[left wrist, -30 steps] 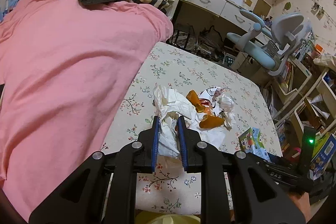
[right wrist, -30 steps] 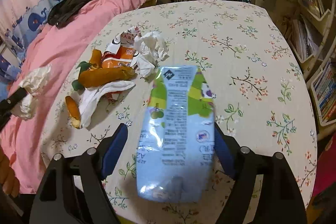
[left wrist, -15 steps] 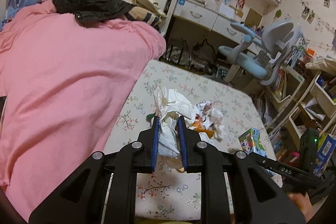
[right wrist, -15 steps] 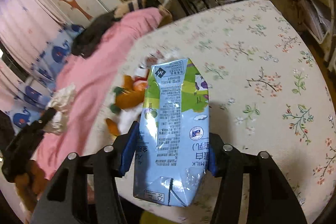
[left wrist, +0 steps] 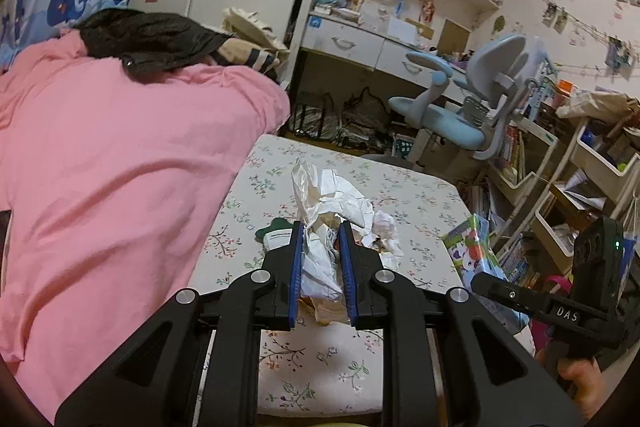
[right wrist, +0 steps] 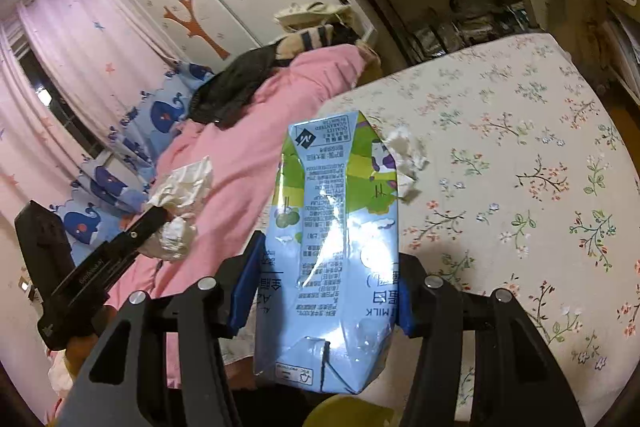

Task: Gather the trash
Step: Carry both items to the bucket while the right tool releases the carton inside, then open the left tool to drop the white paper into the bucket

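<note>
You pinch the crumpled white paper wad [left wrist: 320,227] in your left hand-held gripper [left wrist: 320,247] and clamp the blue-and-green milk carton [right wrist: 332,247] in your right hand-held gripper [right wrist: 320,291], both clear of the floral counter [right wrist: 520,147] for carrying to disposal.

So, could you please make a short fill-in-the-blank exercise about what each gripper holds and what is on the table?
1. The left gripper is shut on a crumpled white ____.
2. The right gripper is shut on a blue and green ____ carton.
3. The table is covered with a cloth printed with ____.
4. The blanket beside the table is ____ in colour.

Missing words: tissue; milk; flowers; pink
</note>
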Motion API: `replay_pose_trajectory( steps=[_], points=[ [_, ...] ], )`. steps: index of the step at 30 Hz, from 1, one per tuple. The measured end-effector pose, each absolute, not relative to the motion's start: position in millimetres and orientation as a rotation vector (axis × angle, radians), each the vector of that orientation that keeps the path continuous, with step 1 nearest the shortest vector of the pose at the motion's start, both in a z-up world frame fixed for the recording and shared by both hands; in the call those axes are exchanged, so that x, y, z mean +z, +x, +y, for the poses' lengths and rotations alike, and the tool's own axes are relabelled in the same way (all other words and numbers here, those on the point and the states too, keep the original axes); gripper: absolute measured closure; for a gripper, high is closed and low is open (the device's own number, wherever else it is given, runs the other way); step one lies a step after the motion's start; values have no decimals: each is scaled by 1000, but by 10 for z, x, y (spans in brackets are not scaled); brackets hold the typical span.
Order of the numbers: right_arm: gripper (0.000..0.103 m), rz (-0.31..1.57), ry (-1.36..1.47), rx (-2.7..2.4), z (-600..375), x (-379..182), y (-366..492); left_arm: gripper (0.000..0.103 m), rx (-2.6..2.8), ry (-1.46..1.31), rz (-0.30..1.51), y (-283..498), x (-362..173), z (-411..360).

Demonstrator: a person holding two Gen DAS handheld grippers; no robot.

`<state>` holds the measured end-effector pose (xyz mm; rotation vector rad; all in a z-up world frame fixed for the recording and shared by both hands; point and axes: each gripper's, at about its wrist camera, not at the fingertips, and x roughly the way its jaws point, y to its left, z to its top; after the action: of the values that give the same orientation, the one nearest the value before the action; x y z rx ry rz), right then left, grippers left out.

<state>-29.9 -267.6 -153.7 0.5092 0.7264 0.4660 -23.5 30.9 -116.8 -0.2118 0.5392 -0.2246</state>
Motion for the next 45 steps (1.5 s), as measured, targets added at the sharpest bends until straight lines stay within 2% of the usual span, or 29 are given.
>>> replay_pose_trajectory(
  steps=[12, 23, 35, 45],
  points=[
    [49, 722, 546, 527, -2503, -1651, -783, 86, -292, -227, 508, -737, -1090, 305],
    [49, 898, 468, 578, -2024, -2057, -1356, 86, -327, -205, 533, -1137, -1203, 213],
    [48, 1066, 379, 519, -1862, -2447, -1437, 86, -335, -194, 546, -1363, -1251, 203],
    [47, 1076, 371, 462, -1968, -2481, -1546, 86, -337, -168, 559, -1548, -1288, 175]
  ],
)
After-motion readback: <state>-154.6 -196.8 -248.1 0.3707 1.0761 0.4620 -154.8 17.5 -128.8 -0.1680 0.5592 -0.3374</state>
